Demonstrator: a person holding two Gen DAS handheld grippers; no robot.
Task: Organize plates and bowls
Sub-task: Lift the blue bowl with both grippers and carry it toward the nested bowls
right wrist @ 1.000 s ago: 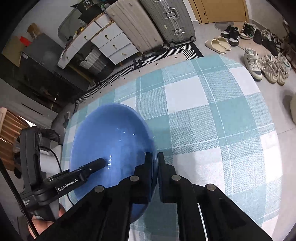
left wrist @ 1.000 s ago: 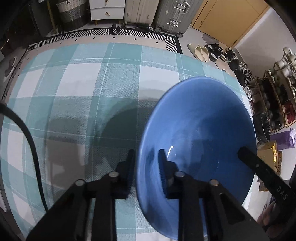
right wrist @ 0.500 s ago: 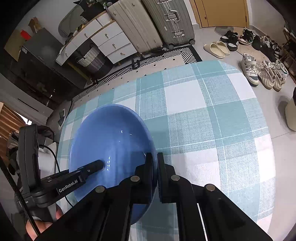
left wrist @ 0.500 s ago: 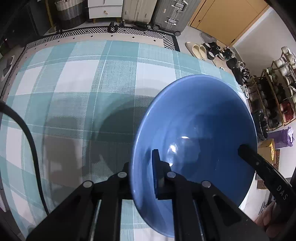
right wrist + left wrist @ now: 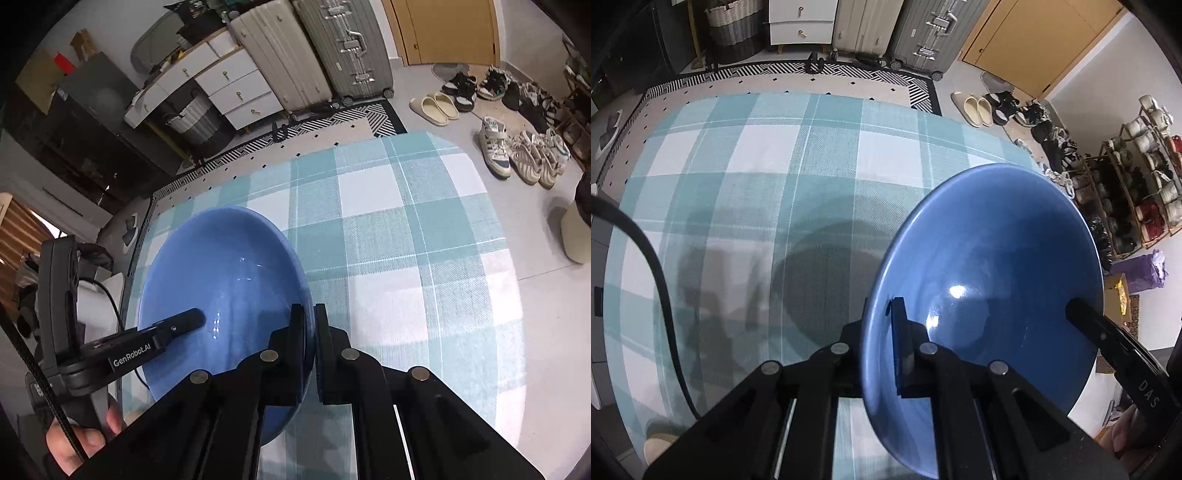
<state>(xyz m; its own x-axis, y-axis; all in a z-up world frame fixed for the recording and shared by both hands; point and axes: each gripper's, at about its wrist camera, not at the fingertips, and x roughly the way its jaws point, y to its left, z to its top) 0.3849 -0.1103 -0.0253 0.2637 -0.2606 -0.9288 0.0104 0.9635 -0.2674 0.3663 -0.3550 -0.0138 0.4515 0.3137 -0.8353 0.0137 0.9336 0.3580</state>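
While you hold the blue bowl (image 5: 990, 258) above the checked tablecloth (image 5: 757, 166), your left gripper (image 5: 877, 325) pinches its rim at nine o'clock and your right gripper (image 5: 308, 332) pinches the rim at three o'clock, each with one finger inside. Below it, the bowl's shadow (image 5: 820, 280) falls on the cloth.
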